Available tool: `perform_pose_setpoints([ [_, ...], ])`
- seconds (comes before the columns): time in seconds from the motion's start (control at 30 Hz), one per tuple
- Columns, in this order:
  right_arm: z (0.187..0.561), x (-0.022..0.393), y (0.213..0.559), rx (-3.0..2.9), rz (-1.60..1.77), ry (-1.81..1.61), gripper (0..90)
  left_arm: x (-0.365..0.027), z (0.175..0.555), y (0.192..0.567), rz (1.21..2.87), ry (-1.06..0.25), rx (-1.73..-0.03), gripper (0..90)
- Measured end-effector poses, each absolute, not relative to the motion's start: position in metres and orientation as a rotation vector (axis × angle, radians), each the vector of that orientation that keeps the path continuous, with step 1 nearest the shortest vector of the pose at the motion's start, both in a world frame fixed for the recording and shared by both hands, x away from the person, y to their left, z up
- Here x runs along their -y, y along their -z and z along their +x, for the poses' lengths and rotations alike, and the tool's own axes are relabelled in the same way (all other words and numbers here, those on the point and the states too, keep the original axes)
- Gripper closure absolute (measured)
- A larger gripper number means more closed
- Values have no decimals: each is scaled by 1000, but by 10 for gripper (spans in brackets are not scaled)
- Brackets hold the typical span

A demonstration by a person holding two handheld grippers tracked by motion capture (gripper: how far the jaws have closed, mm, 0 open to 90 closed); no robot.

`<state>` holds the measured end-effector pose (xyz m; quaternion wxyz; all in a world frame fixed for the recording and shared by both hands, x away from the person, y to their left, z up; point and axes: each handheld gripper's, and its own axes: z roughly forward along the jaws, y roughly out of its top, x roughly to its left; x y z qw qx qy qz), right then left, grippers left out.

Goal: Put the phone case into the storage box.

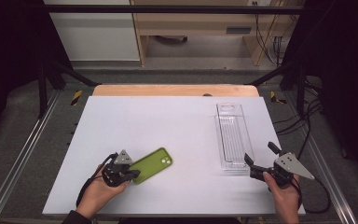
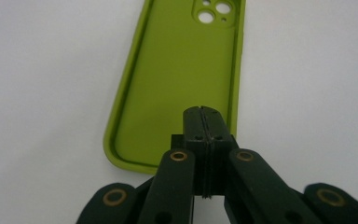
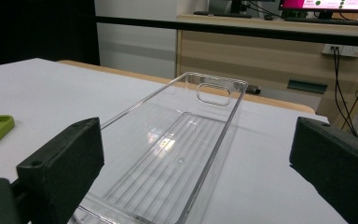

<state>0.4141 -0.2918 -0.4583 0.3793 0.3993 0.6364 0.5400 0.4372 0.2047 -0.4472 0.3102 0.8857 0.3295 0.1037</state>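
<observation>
A lime-green phone case [image 1: 151, 164] lies open side up on the white table, at the near left. My left gripper [image 1: 134, 173] is at its near end, shut, and the left gripper view shows the closed tips [image 2: 203, 112] over the inside of the case [image 2: 177, 70] with nothing seen between them. Whether they touch the case I cannot tell. A long clear plastic tray [image 1: 230, 135] lies at the right. My right gripper [image 1: 261, 155] is open at the tray's near end. The right gripper view has its pads [image 3: 63, 154] wide apart on either side of the tray [image 3: 135, 105].
The white table top [image 1: 168, 121] has a wooden strip along its far edge. Metal rails [image 1: 23, 149] run down both sides, and cables hang at the right. A wooden desk and a wall stand beyond the table.
</observation>
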Motion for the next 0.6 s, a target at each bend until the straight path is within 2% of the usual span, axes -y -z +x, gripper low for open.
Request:
perform_pose_setpoints([
  [0.13,414,293,458,-1621,1029,-1378,33,-201,441,436,2328,-360,-837,785],
  [0.27,415,293,458,-1624,1025,-1378,32,-200,447,427,2319,-432,-805,509],
  [0.4,415,292,458,-1625,1028,-1383,32,-199,453,428,2313,-418,-846,229],
  [0.53,414,291,458,-1631,1023,-1379,31,-196,456,436,2355,-412,-829,88],
  [0.6,414,292,458,-1626,1023,-1381,31,-195,458,442,2367,-392,-825,77],
])
